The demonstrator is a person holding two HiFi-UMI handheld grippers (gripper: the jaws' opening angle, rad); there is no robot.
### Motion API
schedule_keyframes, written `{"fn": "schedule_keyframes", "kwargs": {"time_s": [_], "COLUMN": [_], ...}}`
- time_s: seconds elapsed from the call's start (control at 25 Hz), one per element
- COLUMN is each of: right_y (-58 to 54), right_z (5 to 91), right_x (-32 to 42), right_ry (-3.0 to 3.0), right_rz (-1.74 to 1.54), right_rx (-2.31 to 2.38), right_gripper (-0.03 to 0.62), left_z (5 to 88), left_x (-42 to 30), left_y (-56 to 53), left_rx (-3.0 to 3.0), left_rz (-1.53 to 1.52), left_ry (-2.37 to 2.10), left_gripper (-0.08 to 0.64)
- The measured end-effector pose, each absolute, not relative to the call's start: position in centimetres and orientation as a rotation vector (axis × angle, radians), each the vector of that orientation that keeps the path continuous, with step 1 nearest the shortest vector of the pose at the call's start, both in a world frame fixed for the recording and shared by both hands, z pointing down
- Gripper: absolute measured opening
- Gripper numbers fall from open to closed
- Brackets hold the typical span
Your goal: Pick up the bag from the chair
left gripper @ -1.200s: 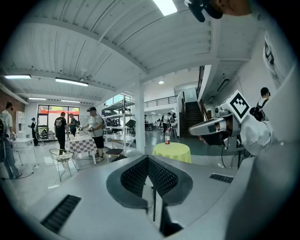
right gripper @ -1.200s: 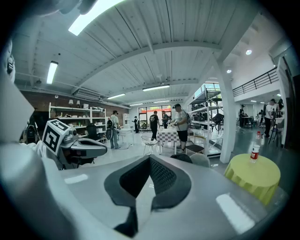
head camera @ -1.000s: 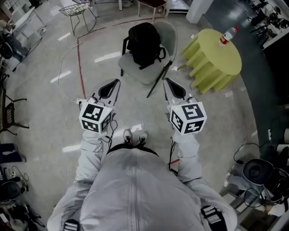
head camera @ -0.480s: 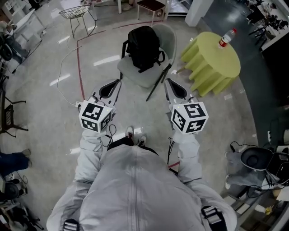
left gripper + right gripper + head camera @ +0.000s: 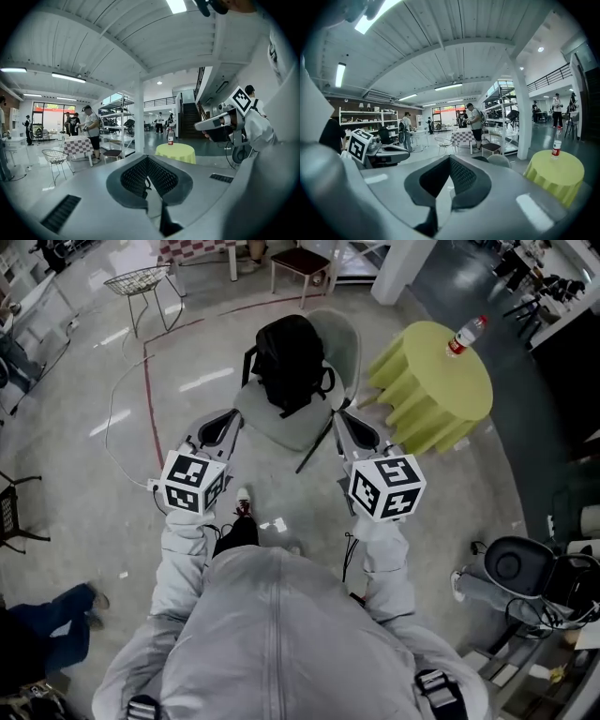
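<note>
A black backpack [image 5: 289, 360] stands upright on the seat of a pale grey-green chair [image 5: 274, 423], leaning on its backrest, in the upper middle of the head view. My left gripper [image 5: 234, 414] is held at the seat's front left edge, short of the bag. My right gripper [image 5: 340, 415] is at the seat's front right edge. Both point toward the chair. In the left gripper view the left gripper [image 5: 147, 158] has its pads meeting at the tip, with nothing between them. The right gripper [image 5: 450, 158] looks the same in its own view.
A round table with a yellow-green cloth [image 5: 433, 381] and a bottle [image 5: 463, 334] stands right of the chair. A wire chair [image 5: 136, 282] and a brown stool [image 5: 302, 259] stand farther back. A red floor line [image 5: 150, 404] and a cable run on the left. Equipment [image 5: 525, 568] sits lower right.
The person has stepped forward. The chair and bag are now closer, and both grippers have come up beside the seat's front edge. The jaws look the same.
</note>
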State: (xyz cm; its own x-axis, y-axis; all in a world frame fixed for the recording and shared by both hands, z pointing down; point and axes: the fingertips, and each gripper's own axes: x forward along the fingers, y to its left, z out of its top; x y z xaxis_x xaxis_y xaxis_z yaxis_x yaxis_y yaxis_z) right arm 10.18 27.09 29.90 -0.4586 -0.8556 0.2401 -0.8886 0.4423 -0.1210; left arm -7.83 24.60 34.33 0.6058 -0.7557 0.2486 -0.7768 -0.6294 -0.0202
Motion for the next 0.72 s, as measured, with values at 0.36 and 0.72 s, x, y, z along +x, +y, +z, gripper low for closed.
{"fn": "schedule_keyframes", "kwargs": {"time_s": [0.36, 0.72], "right_y": [14.2, 4.6], "right_z": [30.4, 32.1], "right_x": [6.9, 6.2], "right_ry": [-2.487, -2.389], "right_rz": [0.358, 0.426], "right_rx": [1.61, 1.691], "right_gripper": [0.011, 0.011], "left_z": [34.7, 37.0], "left_x": [-10.2, -10.6], "left_y": [10.7, 1.3], "left_rx": [2.765, 2.768], "left_rz": [0.384, 0.441], "left_ry": [-1.233, -1.083], "left_gripper": [0.006, 0.006]}}
